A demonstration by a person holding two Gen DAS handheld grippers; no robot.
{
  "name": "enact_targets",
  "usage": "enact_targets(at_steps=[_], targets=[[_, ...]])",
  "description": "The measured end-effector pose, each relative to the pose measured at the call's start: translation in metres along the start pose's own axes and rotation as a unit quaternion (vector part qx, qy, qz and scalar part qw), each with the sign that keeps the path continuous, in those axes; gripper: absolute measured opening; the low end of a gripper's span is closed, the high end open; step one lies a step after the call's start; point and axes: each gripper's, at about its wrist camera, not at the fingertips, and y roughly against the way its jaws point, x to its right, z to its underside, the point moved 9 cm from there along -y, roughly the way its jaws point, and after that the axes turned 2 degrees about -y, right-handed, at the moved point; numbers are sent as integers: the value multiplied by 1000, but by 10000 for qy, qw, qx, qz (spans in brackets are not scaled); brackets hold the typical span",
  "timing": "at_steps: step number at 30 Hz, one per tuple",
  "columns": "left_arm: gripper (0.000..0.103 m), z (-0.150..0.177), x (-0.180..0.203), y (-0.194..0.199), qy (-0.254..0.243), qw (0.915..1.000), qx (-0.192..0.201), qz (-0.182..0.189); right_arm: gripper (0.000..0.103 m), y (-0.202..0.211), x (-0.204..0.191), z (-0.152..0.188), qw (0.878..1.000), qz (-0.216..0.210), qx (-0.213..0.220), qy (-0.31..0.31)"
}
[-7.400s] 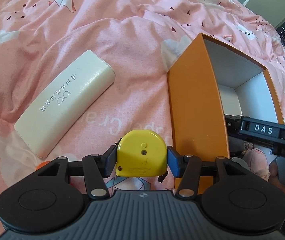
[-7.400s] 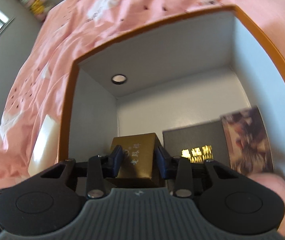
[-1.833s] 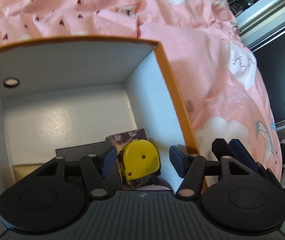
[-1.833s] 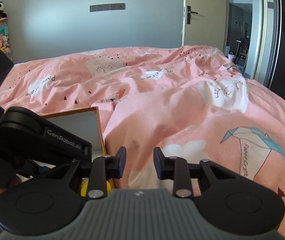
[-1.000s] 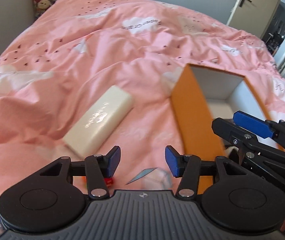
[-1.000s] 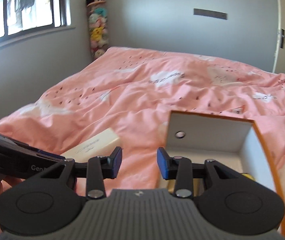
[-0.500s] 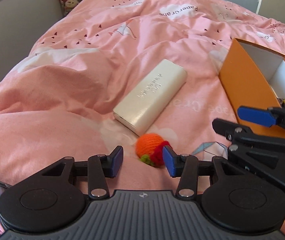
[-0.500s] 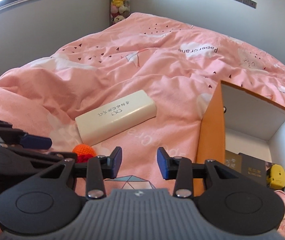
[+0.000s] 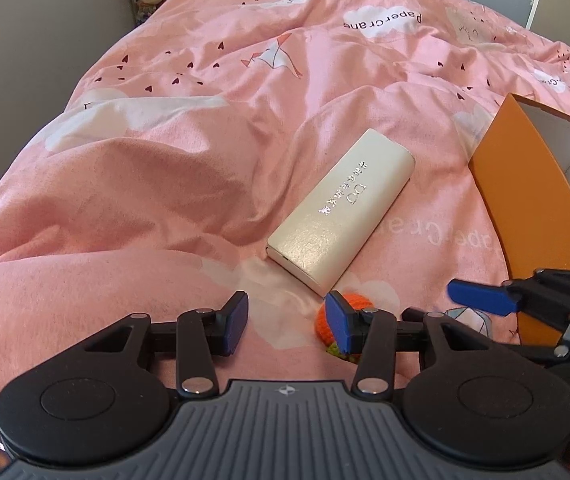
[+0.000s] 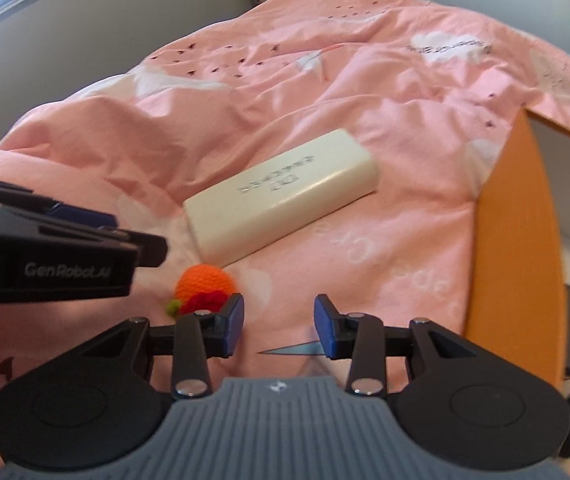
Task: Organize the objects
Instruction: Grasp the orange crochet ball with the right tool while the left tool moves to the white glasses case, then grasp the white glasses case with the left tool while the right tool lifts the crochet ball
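Two hand-held claws hover over a pink bed (image 9: 165,184) strewn with the last loose items. The left claw (image 9: 287,322), jaws apart and empty, sits just short of an orange knitted ball (image 9: 323,320), which lies slightly to the right of its gap and partly behind its right finger. The right claw (image 10: 279,326), also apart and empty, has the ball (image 10: 205,282) ahead and to its left. By this judgement the left hand is nearer. Just beyond the ball, a cream case (image 9: 343,210) lies with its long axis running diagonally away toward the orange box (image 9: 525,184), open-topped at right, a yellow item visible inside. Grey walls, a windowsill and plush toys frame the rumpled, soft duvet.
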Motion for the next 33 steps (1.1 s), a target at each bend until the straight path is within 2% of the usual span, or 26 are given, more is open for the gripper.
enact_targets(at_steps=[4, 9, 13, 24, 29, 33], targets=[[53, -1, -2, 0, -142, 9998, -136, -71, 41, -2, -15, -3, 9995, -273, 57, 146], [53, -3, -8, 4, -311, 9992, -185, -143, 41, -3, -29, -8, 9975, -704, 5, 45], [53, -3, -10, 1, -371, 9989, -252, -152, 41, -16, -33, -6, 9981, -569, -95, 198], [53, -11, -7, -5, -527, 9978, -392, 119, 42, -33, -34, -1, 9958, -856, -305, -58], [53, -17, -1, -3, -713, 9957, -439, 387, 39, -20, -32, -4, 9963, -831, -201, -6], [53, -24, 11, 5, -1213, 9901, -388, 585, 39, 4, -14, -15, 9984, -538, 9, 157]])
